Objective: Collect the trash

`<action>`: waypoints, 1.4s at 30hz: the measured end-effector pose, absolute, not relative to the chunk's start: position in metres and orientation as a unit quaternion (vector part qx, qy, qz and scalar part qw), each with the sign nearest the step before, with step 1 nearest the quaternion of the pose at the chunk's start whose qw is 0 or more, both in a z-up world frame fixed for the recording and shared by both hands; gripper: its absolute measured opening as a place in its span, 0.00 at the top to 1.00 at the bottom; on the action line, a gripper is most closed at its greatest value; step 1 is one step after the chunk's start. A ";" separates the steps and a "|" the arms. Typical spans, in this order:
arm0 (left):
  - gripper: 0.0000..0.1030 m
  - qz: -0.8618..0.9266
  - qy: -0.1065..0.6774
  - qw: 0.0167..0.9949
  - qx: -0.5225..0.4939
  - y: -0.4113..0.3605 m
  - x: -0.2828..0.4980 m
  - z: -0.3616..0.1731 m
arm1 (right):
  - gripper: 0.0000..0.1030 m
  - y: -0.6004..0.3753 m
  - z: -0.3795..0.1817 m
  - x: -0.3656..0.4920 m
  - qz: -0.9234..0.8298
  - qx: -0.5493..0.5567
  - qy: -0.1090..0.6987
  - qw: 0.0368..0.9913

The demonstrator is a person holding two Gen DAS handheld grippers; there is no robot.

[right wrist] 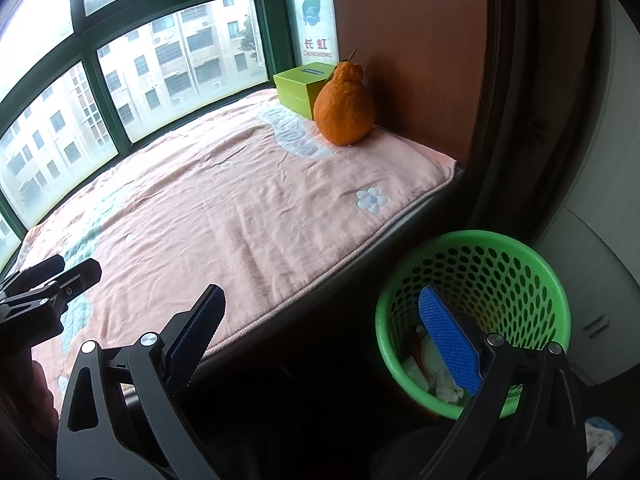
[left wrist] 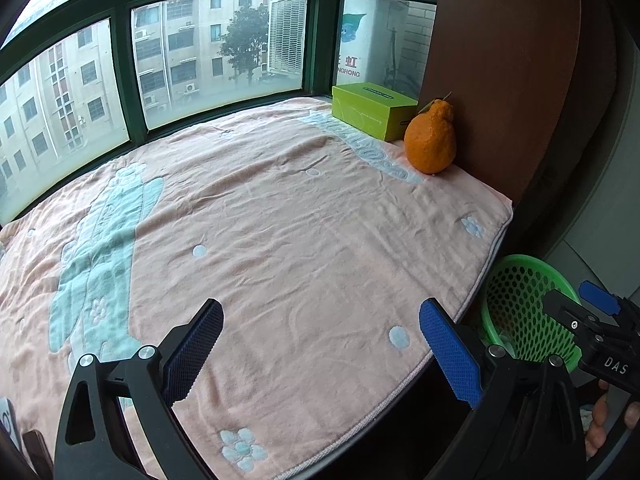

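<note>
A green perforated trash basket [right wrist: 516,276] stands on the floor beside the sill's right end; it also shows in the left wrist view [left wrist: 520,300]. Crumpled white and red trash [right wrist: 432,368] lies in its bottom. My right gripper [right wrist: 324,336] is open and empty, its right finger over the basket mouth and its left finger over the sill edge. My left gripper [left wrist: 320,344] is open and empty above the pink blanket [left wrist: 280,220]. I see no loose trash on the blanket.
A large orange citrus fruit [left wrist: 430,140] and a green tissue box [left wrist: 372,110] stand at the blanket's far right, against a brown wooden panel [left wrist: 500,72]. Windows [left wrist: 216,52] run along the far side. The blanket's front edge [right wrist: 280,304] drops to a dark gap.
</note>
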State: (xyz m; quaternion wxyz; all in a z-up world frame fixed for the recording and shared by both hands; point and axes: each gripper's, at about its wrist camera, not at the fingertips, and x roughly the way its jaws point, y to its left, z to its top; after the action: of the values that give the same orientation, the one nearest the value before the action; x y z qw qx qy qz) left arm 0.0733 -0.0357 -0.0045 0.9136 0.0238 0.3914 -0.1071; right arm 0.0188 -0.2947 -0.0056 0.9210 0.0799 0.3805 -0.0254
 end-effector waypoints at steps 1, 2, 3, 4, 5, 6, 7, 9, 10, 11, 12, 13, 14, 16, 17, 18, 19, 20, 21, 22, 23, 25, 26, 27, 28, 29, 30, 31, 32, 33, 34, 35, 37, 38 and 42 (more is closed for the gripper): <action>0.08 -0.107 0.391 0.914 0.024 -0.036 0.073 -0.005 | 0.06 -0.295 -0.006 0.019 -0.025 0.080 0.380 0.921; 0.08 -0.107 0.391 0.914 0.024 -0.036 0.073 -0.005 | 0.06 -0.295 -0.005 0.019 -0.025 0.080 0.380 0.921; 0.08 -0.107 0.391 0.914 0.024 -0.035 0.073 -0.005 | 0.06 -0.295 -0.006 0.019 -0.025 0.081 0.380 0.921; 0.08 -0.107 0.391 0.914 0.024 -0.036 0.073 -0.005 | 0.06 -0.295 -0.006 0.019 -0.025 0.081 0.380 0.921; 0.08 -0.106 0.391 0.914 0.024 -0.035 0.074 -0.005 | 0.06 -0.295 -0.006 0.019 -0.026 0.081 0.381 0.921; 0.08 -0.105 0.391 0.914 0.024 -0.035 0.074 -0.006 | 0.06 -0.295 -0.006 0.018 -0.026 0.081 0.381 0.921; 0.08 -0.105 0.391 0.914 0.024 -0.035 0.074 -0.007 | 0.06 -0.296 -0.006 0.018 -0.026 0.082 0.381 0.921; 0.08 -0.104 0.390 0.914 0.025 -0.034 0.074 -0.007 | 0.06 -0.296 -0.006 0.018 -0.027 0.083 0.381 0.921; 0.08 -0.104 0.390 0.914 0.025 -0.034 0.073 -0.007 | 0.06 -0.297 -0.006 0.018 -0.028 0.084 0.381 0.921; 0.08 -0.105 0.390 0.914 0.025 -0.034 0.073 -0.007 | 0.06 -0.297 -0.006 0.017 -0.028 0.084 0.380 0.921; 0.08 -0.105 0.390 0.915 0.026 -0.034 0.073 -0.007 | 0.06 -0.297 -0.006 0.017 -0.029 0.084 0.380 0.921; 0.08 -0.105 0.389 0.915 0.026 -0.033 0.073 -0.007 | 0.06 -0.298 -0.006 0.017 -0.029 0.085 0.379 0.921; 0.08 -0.104 0.388 0.915 0.026 -0.033 0.073 -0.007 | 0.06 -0.298 -0.005 0.016 -0.029 0.085 0.378 0.921; 0.08 -0.103 0.386 0.917 0.028 -0.033 0.072 -0.006 | 0.06 -0.298 -0.005 0.016 -0.029 0.085 0.377 0.922; 0.08 -0.101 0.384 0.917 0.029 -0.033 0.072 -0.006 | 0.06 -0.298 -0.004 0.016 -0.029 0.085 0.377 0.922; 0.08 -0.101 0.383 0.918 0.029 -0.033 0.072 -0.005 | 0.06 -0.298 -0.004 0.015 -0.029 0.085 0.376 0.922; 0.08 -0.100 0.382 0.918 0.029 -0.033 0.072 -0.004 | 0.06 -0.298 -0.004 0.015 -0.028 0.086 0.374 0.923; 0.08 -0.099 0.381 0.919 0.029 -0.033 0.071 -0.003 | 0.06 -0.298 -0.003 0.015 -0.028 0.086 0.373 0.923; 0.08 -0.097 0.380 0.920 0.029 -0.033 0.071 -0.003 | 0.06 -0.297 -0.003 0.014 -0.028 0.085 0.372 0.924; 0.08 -0.095 0.377 0.921 0.029 -0.033 0.070 -0.002 | 0.06 -0.297 -0.003 0.014 -0.027 0.085 0.371 0.924; 0.08 -0.093 0.375 0.922 0.029 -0.033 0.070 -0.002 | 0.06 -0.296 -0.003 0.014 -0.025 0.084 0.370 0.925; 0.08 -0.090 0.372 0.923 0.027 -0.032 0.069 0.000 | 0.06 -0.295 -0.001 0.013 -0.023 0.081 0.365 0.927; 0.08 -0.089 0.371 0.924 0.027 -0.032 0.069 0.000 | 0.06 -0.295 -0.001 0.013 -0.022 0.080 0.364 0.928; 0.08 -0.089 0.369 0.925 0.026 -0.032 0.068 0.001 | 0.06 -0.294 0.000 0.013 -0.022 0.079 0.361 0.929; 0.08 -0.088 0.368 0.925 0.026 -0.031 0.069 0.001 | 0.06 -0.294 0.001 0.013 -0.022 0.077 0.359 0.930; 0.08 -0.087 0.366 0.926 0.026 -0.031 0.068 0.002 | 0.05 -0.293 0.002 0.012 -0.023 0.075 0.356 0.931; 0.08 -0.086 0.366 0.926 0.025 -0.031 0.068 0.002 | 0.05 -0.293 0.003 0.012 -0.023 0.074 0.355 0.932; 0.08 -0.085 0.365 0.927 0.024 -0.030 0.068 0.002 | 0.05 -0.293 0.003 0.012 -0.023 0.073 0.354 0.932; 0.08 -0.085 0.365 0.927 0.023 -0.031 0.068 0.003 | 0.05 -0.292 0.003 0.012 -0.023 0.072 0.353 0.932; 0.08 -0.085 0.365 0.927 0.023 -0.032 0.068 0.003 | 0.05 -0.292 0.003 0.012 -0.023 0.072 0.353 0.933; 0.08 -0.085 0.365 0.927 0.023 -0.032 0.068 0.003 | 0.05 -0.292 0.003 0.012 -0.023 0.073 0.353 0.933; 0.08 -0.084 0.364 0.927 0.024 -0.032 0.068 0.003 | 0.05 -0.292 0.003 0.012 -0.023 0.073 0.353 0.933; 0.08 -0.086 0.364 0.927 0.025 -0.032 0.068 0.003 | 0.05 -0.292 0.003 0.012 -0.022 0.073 0.353 0.933; 0.08 -0.085 0.363 0.928 0.025 -0.032 0.068 0.003 | 0.05 -0.292 0.003 0.012 -0.022 0.073 0.352 0.933; 0.08 -0.082 0.356 0.930 0.029 -0.033 0.066 0.004 | 0.05 -0.292 0.003 0.012 -0.022 0.074 0.354 0.932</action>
State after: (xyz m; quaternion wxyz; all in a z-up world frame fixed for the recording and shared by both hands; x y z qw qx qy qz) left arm 0.0661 -0.0333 0.0040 0.9304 0.0287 0.3560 -0.0820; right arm 0.0120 -0.2917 0.0027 0.9322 0.0742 0.3536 -0.0224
